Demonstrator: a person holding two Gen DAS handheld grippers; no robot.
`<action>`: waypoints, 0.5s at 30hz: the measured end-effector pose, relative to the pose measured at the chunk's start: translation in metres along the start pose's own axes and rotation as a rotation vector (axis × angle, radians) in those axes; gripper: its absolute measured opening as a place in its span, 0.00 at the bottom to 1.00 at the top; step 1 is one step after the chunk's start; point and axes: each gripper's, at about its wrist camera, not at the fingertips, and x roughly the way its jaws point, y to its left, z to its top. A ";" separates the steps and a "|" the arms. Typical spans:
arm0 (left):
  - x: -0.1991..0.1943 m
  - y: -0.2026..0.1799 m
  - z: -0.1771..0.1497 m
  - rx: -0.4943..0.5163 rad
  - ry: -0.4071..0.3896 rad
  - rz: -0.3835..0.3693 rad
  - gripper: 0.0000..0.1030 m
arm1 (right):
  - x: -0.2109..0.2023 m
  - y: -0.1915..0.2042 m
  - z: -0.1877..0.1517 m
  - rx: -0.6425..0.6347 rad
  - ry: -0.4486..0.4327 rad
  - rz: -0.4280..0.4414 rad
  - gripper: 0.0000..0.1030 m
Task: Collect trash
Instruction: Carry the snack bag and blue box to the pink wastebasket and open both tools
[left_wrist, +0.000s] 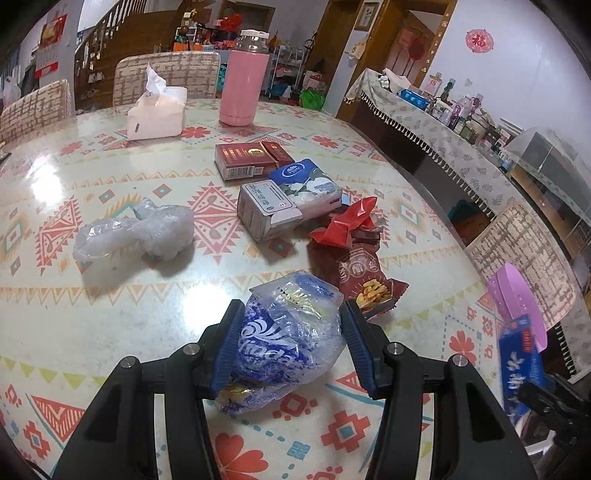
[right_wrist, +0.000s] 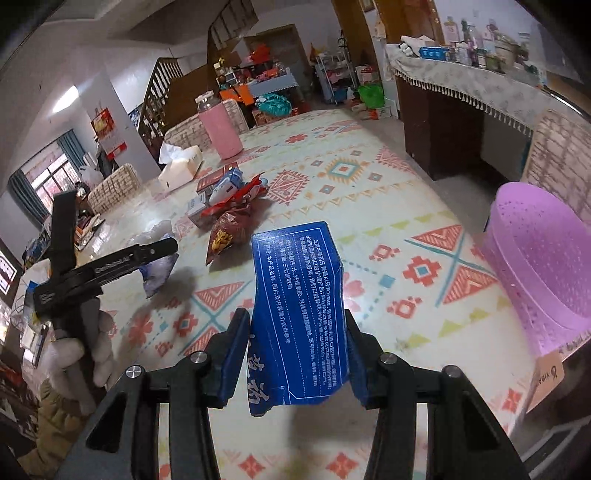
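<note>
**Both hand-held grippers loaded as trash comes off a patterned bench**

The left hand-held gripper (left_wrist: 291, 325) is clamped on a crumpled blue-and-clear plastic wrapper (left_wrist: 284, 339), its blue pads pressing the bundle from both sides just above the bench (left_wrist: 110, 314), which wears a glossy cloth printed with red and orange diamonds. The right hand-held gripper (right_wrist: 295, 332) grips a flattened blue carton (right_wrist: 303, 314) printed with white text, held over the bench with its far end raised; both pads lie against the carton's long edges. In the right wrist view a gloved hand (right_wrist: 81, 354) grasps the handle of the left tool at the frame's left edge.

More litter lies on the bench ahead of the left gripper: a dark red snack packet (left_wrist: 365, 280) just beyond the wrapper, a scrap of red foil (left_wrist: 347, 221) touching it, and a clear plastic bag (left_wrist: 136, 232) well apart to the left. Near the middle sit a grey-white box (left_wrist: 262, 210), a blue tissue pack (left_wrist: 306, 184) leaning on it, and a red box (left_wrist: 251, 158) behind. Farther back stand a pink flask (left_wrist: 242, 81) and a white tissue box (left_wrist: 157, 110). A perforated pink basket (right_wrist: 539, 273) stands at the bench's right edge, close to the carton.
</note>
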 end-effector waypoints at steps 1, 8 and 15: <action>0.000 -0.001 0.000 0.004 -0.001 0.005 0.51 | -0.006 -0.001 -0.002 -0.001 -0.011 -0.006 0.51; 0.003 -0.007 -0.003 0.037 -0.006 0.048 0.51 | -0.030 -0.017 -0.011 0.019 -0.059 -0.003 0.51; 0.001 -0.013 -0.002 0.039 0.010 0.084 0.51 | -0.054 -0.041 -0.014 0.054 -0.118 -0.003 0.51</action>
